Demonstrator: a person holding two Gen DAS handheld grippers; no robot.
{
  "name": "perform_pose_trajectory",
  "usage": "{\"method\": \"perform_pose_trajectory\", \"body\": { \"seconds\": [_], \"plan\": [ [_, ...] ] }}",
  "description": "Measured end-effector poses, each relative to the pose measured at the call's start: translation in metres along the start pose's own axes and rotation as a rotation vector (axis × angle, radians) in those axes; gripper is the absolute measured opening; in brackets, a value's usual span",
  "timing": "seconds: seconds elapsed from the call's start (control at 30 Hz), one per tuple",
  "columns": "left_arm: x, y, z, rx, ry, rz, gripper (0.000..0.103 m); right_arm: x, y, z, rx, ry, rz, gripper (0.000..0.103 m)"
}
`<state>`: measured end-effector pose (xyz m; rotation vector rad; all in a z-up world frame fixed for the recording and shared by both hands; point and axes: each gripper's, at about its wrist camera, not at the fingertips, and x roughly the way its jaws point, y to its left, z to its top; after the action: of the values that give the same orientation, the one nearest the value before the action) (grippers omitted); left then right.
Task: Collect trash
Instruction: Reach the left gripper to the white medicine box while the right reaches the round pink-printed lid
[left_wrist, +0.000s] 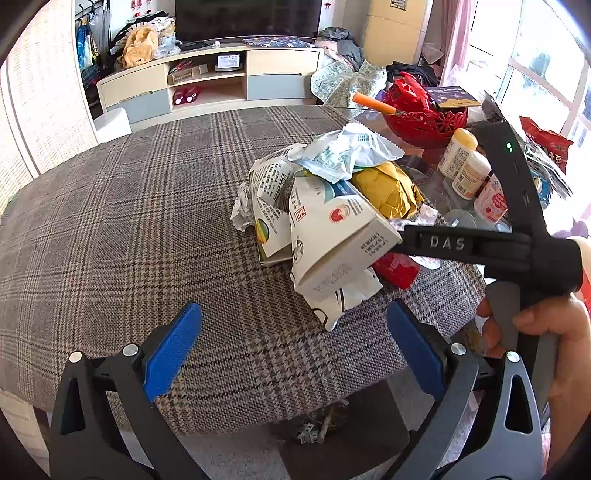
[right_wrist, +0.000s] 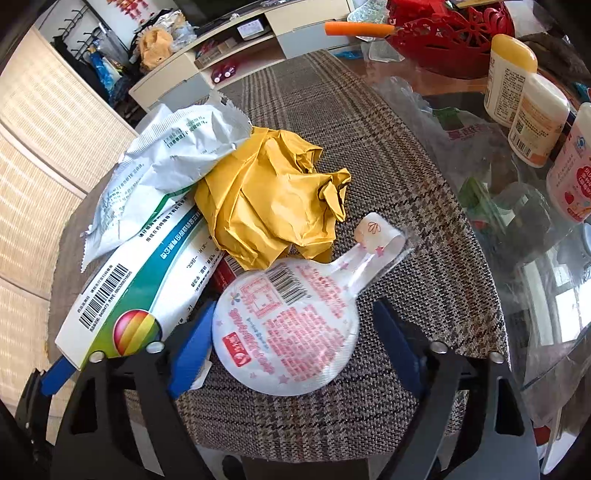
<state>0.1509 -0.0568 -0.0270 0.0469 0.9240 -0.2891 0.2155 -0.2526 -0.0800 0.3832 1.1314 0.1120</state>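
While the right tool (right_wrist: 291, 345) straddled a round white packet (right_wrist: 286, 328) at the surface (right_wrist: 406, 229) edge, its jaws stood apart, pads not yet pressing. Left tool (left_wrist: 295, 354) hung wide and empty, near the trash pile (left_wrist: 325, 221). Step judged: grasping. Next move: close squarely on the packet.

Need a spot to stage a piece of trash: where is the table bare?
Bare plaid cloth spreads from the trash pile toward the TV-cabinet edge. Crowded: the glass end with bottles and red basket.
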Motion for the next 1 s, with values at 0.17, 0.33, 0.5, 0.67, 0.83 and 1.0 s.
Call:
{"method": "perform_pose_trajectory", "body": {
  "seconds": [0.17,0.33,0.5,0.67,0.83,1.0],
  "plan": [
    [0.007,-0.009,0.008,0.016,-0.012,-0.017,0.095,-0.007,-0.015,0.001,0.008,-0.028,0.011,0.07],
    [0.018,-0.017,0.022,0.023,-0.03,-0.02,0.095,-0.019,-0.028,0.0,-0.009,-0.044,-0.005,0.07],
    [0.034,-0.019,0.035,0.007,-0.033,-0.028,0.095,-0.024,-0.038,-0.007,-0.033,-0.036,-0.02,0.07],
    [0.044,-0.018,0.04,-0.01,-0.03,-0.052,0.078,-0.027,-0.044,-0.016,-0.042,-0.032,-0.023,0.07],
    [0.045,-0.021,0.041,0.006,-0.019,-0.063,0.059,-0.032,-0.046,-0.021,-0.063,-0.038,-0.041,0.07],
    [0.037,-0.025,0.037,0.024,-0.036,-0.061,0.059,-0.039,-0.047,-0.025,-0.065,-0.048,-0.038,0.07]
  ]
}}
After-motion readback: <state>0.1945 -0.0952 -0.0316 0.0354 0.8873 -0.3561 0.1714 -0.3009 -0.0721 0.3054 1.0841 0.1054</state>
